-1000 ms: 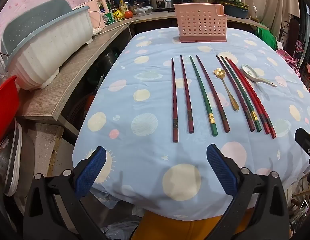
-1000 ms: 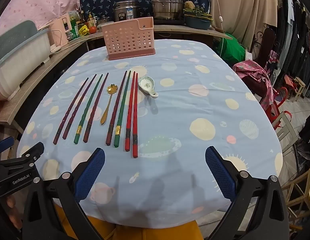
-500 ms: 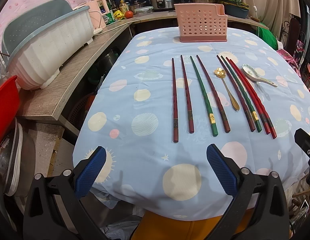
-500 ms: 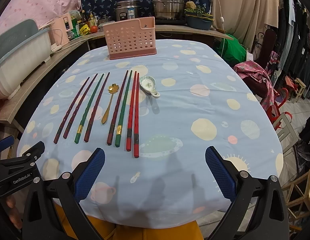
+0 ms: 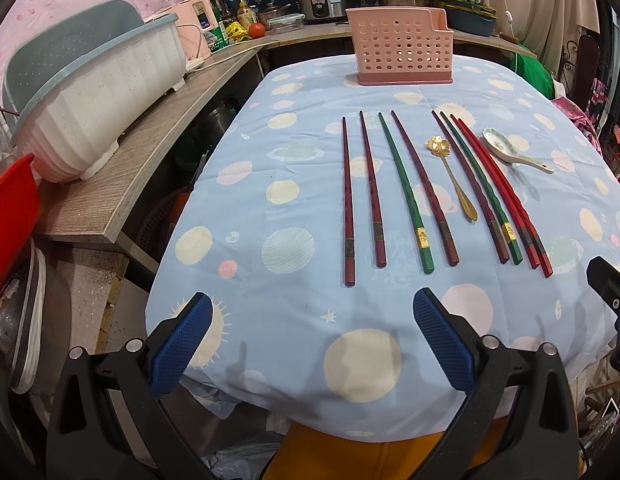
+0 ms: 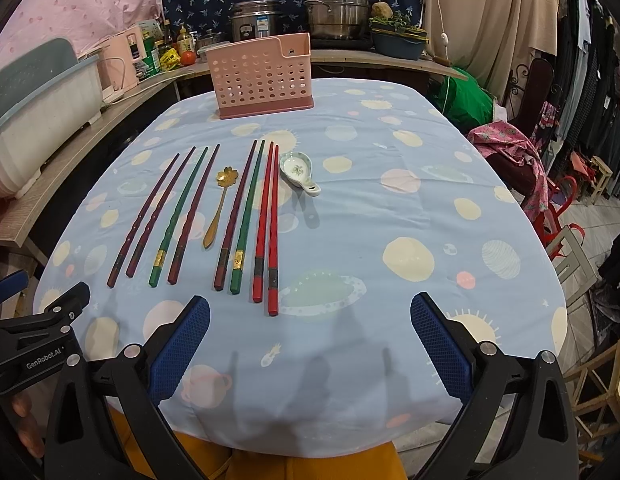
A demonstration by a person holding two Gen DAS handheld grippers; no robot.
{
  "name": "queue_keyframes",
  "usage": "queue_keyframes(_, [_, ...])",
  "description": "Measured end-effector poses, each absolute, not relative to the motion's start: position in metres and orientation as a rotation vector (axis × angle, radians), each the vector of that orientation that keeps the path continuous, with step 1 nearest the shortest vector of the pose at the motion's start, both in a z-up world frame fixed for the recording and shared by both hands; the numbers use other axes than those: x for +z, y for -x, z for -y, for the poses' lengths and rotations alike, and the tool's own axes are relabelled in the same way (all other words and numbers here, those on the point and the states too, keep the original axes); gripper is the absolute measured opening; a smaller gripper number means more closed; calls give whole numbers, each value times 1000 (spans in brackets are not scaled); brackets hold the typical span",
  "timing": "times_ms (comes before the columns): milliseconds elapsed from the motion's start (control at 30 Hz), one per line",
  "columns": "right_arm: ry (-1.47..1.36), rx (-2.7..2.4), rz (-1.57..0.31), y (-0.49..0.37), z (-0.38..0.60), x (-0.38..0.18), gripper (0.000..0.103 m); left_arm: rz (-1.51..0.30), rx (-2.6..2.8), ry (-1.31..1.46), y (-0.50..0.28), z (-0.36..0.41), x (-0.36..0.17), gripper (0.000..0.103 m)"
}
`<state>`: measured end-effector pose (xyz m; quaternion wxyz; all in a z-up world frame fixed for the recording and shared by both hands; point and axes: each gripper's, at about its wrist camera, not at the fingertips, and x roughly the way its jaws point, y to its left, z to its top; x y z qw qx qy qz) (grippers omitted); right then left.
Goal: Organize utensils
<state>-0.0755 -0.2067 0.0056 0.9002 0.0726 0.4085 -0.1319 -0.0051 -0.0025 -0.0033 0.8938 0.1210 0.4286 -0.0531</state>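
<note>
Eight chopsticks (image 6: 214, 216) lie side by side on the table (image 6: 390, 280), all pointing toward the pink basket (image 6: 264, 76). The basket stands upright at the far end of the table, well apart from them. Counting from the side farthest from the white spoon (image 6: 298, 170), the sticks go dark red, dark red, green, dark red, then a gap, then dark red, green, red, red. A gold spoon (image 6: 220, 204) lies in that gap, with its flower-shaped bowl toward the basket. The white spoon sits just beside the tip of the last red stick, on the side away from the others.

Both grippers hang over the near edge of the table, well away from the basket. The left gripper (image 5: 310, 340) has its blue fingers (image 5: 178, 344) spread wide with nothing between them. The right gripper (image 6: 310, 340) also has its blue fingers (image 6: 442, 348) spread wide and holds nothing. A big white tub (image 5: 94, 96) rests on a wooden shelf (image 5: 150, 160) to the side of the table.
</note>
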Motion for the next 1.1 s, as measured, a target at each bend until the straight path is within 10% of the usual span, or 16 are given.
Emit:
queue_keyframes(867, [-180,-272,-863,63,223,-4,96,-968,-114,-143,-43,-16,-36,95])
queue_keyframes(1100, [-188,-273,-874,53,229,-7,96,-994,-137,-131,-60,-14,-48,77])
